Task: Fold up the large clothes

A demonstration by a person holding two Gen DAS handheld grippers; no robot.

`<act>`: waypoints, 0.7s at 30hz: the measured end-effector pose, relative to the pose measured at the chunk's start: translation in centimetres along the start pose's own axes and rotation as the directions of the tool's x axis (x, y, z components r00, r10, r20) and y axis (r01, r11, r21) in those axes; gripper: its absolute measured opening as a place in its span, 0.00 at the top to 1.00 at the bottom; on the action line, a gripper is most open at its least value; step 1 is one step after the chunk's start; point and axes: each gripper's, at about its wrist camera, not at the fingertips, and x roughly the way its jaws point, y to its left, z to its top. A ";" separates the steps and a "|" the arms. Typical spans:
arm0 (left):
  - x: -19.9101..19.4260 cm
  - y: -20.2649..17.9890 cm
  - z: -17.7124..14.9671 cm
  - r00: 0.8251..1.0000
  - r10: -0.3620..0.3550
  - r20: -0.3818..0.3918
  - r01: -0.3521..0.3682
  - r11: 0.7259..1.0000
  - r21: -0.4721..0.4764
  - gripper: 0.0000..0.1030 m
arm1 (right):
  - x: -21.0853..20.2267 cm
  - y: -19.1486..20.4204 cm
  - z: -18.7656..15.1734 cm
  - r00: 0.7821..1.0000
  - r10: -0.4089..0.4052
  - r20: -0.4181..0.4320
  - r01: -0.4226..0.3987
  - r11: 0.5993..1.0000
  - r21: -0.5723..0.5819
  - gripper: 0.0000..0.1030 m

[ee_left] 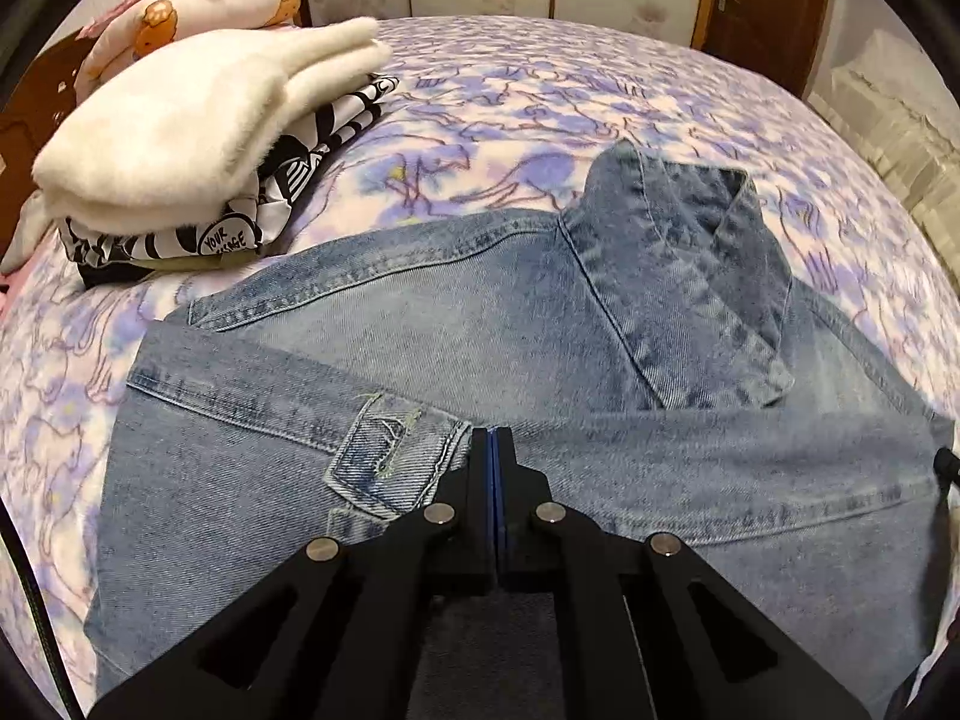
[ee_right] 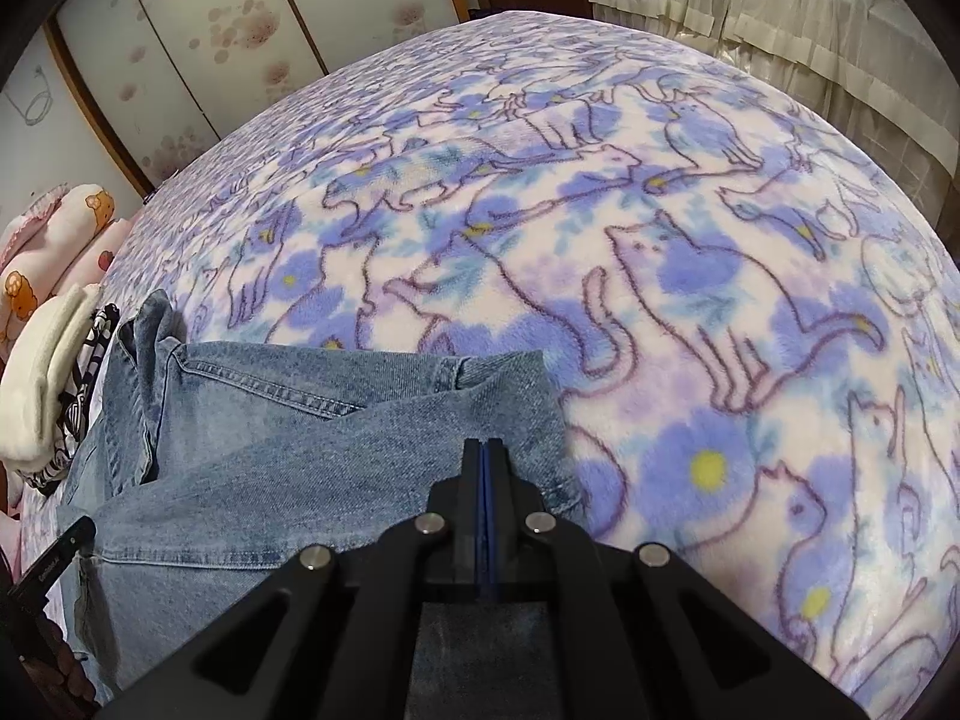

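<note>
across the bed (ee_right: 690, 276), with its fleece blanket printed in blue flowers and outlined cats, you have plenty of bare room on the far side. next in size is the denim garment (ee_left: 480, 324), lying on the near part of the blanket right under both tools, already doubled on itself in places, with a collar or cuff panel (ee_left: 690, 276) turned up on top and a seamed edge running across the near side. it reads as heavy, stiff cloth: expect it to hold a crease and drag on the fleece instead of sliding, and expect thick seams to resist a pinch. take hold at a hemmed edge or corner, where a single or double layer gives the pads something firm, not in the middle of the flat panel.

off to the side sits a stack of folded clothes (ee_left: 198, 138), a cream fleece piece on top of a black-and-white print, just beside the denim's far edge, with a pink pillow (ee_left: 198, 0) behind it.

your left gripper (ee_left: 492, 438) has its fingers pressed together, tips over the denim near a belt-loop-like tab (ee_left: 384, 450); nothing shows pinched between them. your right gripper (ee_right: 483, 450) is likewise fully closed above the denim's right side, near its edge, and appears empty. you would need to spread both before any grasp.
</note>
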 end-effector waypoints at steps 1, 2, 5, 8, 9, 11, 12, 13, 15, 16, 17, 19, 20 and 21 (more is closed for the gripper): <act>-0.2 -0.2 -0.1 1.000 0.017 0.008 -0.017 1.000 0.017 0.99 | -0.1 0.0 -0.1 1.000 0.000 0.001 0.000 1.000 0.004 1.00; -0.5 -0.3 -0.1 1.000 0.029 0.011 -0.029 0.999 0.024 0.99 | -0.2 -0.1 -0.2 1.000 0.000 0.002 0.000 1.000 0.010 1.00; -1.0 0.0 -0.3 0.999 0.037 0.021 -0.037 0.999 0.006 0.99 | -0.6 -0.1 -0.4 1.000 0.004 0.001 -0.004 1.000 0.020 1.00; -1.5 0.4 -0.3 0.997 0.071 0.027 -0.071 0.997 -0.019 0.97 | -1.0 0.2 -0.6 1.000 -0.005 -0.001 0.005 1.000 -0.003 1.00; -1.8 0.9 -0.3 0.986 0.162 0.033 -0.160 0.986 -0.039 0.92 | -1.3 0.5 -0.7 1.000 -0.013 -0.004 0.012 1.000 -0.008 1.00; -2.0 2.3 -0.1 0.974 0.223 0.030 -0.220 0.972 -0.080 0.91 | -2.0 1.2 -1.0 1.000 0.009 -0.011 -0.009 0.999 -0.034 1.00; -2.2 3.2 0.0 0.978 0.208 0.023 -0.205 0.972 -0.116 0.91 | -2.4 1.7 -1.2 1.000 0.014 -0.006 -0.014 0.998 -0.055 1.00; -2.5 4.5 0.0 0.983 0.183 0.014 -0.178 0.969 -0.171 0.91 | -2.9 2.2 -1.4 1.000 0.015 -0.002 -0.015 0.997 -0.076 1.00; -3.2 6.5 -0.1 0.991 0.135 0.003 -0.130 0.957 -0.261 0.91 | -3.7 3.0 -1.9 1.000 0.022 0.001 -0.022 0.994 -0.107 1.00; -3.7 7.2 -0.1 0.992 0.123 0.002 -0.117 0.952 -0.284 0.91 | -4.2 3.5 -2.1 1.000 0.029 0.001 -0.029 0.992 -0.122 1.00; -4.4 7.9 -0.2 0.992 0.125 0.005 -0.118 0.948 -0.295 0.89 | -4.8 3.9 -2.5 0.999 0.040 0.002 -0.040 0.991 -0.130 1.00; -5.4 8.5 -0.3 0.992 0.124 0.011 -0.116 0.948 -0.297 0.86 | -5.8 4.7 -3.1 0.997 0.079 -0.002 -0.079 0.988 -0.136 1.00; -6.0 8.8 -0.5 0.992 0.124 0.013 -0.114 0.946 -0.303 0.78 | -6.3 5.1 -3.5 0.995 0.096 -0.003 -0.096 0.986 -0.138 1.00; -6.7 9.1 -0.9 0.993 0.114 0.013 -0.104 0.943 -0.317 0.68 | -6.8 5.5 -3.9 0.994 0.113 -0.004 -0.112 0.983 -0.143 1.00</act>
